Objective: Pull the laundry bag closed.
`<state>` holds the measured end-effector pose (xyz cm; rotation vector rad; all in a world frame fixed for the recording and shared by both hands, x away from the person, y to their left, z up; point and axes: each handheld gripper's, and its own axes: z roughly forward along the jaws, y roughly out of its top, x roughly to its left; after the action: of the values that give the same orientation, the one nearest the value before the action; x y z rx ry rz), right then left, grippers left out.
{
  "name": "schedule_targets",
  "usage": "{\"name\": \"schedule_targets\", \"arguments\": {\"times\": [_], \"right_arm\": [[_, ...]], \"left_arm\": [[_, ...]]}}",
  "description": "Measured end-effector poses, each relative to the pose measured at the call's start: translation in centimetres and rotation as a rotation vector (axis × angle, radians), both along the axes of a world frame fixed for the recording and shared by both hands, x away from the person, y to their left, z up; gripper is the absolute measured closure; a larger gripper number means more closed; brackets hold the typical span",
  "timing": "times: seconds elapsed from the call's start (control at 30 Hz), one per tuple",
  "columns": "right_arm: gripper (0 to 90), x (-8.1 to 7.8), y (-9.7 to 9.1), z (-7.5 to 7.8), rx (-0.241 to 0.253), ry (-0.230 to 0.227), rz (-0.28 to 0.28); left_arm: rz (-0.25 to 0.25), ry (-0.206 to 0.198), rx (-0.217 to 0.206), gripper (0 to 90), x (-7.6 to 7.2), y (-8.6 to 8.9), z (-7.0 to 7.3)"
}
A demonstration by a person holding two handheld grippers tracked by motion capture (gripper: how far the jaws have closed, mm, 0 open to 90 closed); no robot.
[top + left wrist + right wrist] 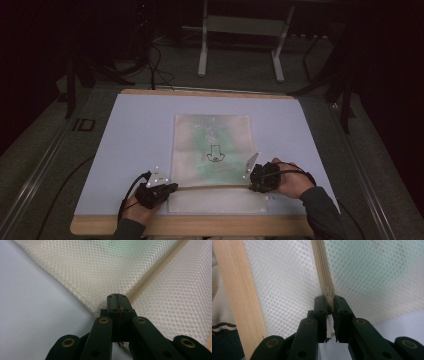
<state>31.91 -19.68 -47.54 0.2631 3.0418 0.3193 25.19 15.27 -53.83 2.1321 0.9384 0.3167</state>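
A cream mesh bag (212, 150) lies flat on a pale mat (140, 130), with something green showing through the mesh. A beige zipper (212, 187) crosses the bag near its front end. At the bag's left edge, by the zipper's end, my left gripper (169, 188) is shut on the mesh; in the left gripper view its jaws (117, 298) pinch the edge where the zipper (155, 272) comes in. My right gripper (253, 181) is at the zipper's right end. In the right gripper view it (329, 305) is shut on the beige zipper pull (329, 300).
The mat covers a wooden table whose front edge (200, 226) runs between the person's forearms. The same wooden edge (239, 302) lies beside the bag. A white metal frame (240, 30) and dark cables (157, 70) stand on the floor behind the table.
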Motion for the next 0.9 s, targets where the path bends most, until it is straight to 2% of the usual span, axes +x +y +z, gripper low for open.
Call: {"name": "schedule_targets", "arguments": {"times": [0.13,0.37,0.47,0.6,0.73,0.9], "right_arm": [[82.2,0.1,-0.8,-0.1,-0.012,-0.002,-0.02],[82.2,0.1,-2.4,-0.2,-0.002,0.007,-0.056],[82.2,0.1,-2.6,-0.2,0.014,0.009,-0.058],[82.0,0.1,-2.4,-0.4,0.001,0.007,-0.057],[75.6,0.2,-2.2,-0.5,-0.017,0.012,-0.063],[68.9,0.2,-2.4,-0.4,0.022,0.022,-0.068]], "left_arm": [[-0.001,0.0,-0.001,89.5,0.0,0.0,0.0],[0.001,0.0,0.002,89.5,0.0,0.0,0.0],[0.001,0.001,0.002,89.4,0.0,0.0,0.0],[-0.001,0.0,0.0,89.4,0.0,0.0,0.0],[0.001,0.001,-0.004,89.3,0.0,0.0,0.0],[0.003,0.002,-0.006,89.3,0.0,0.0,0.0]]}}
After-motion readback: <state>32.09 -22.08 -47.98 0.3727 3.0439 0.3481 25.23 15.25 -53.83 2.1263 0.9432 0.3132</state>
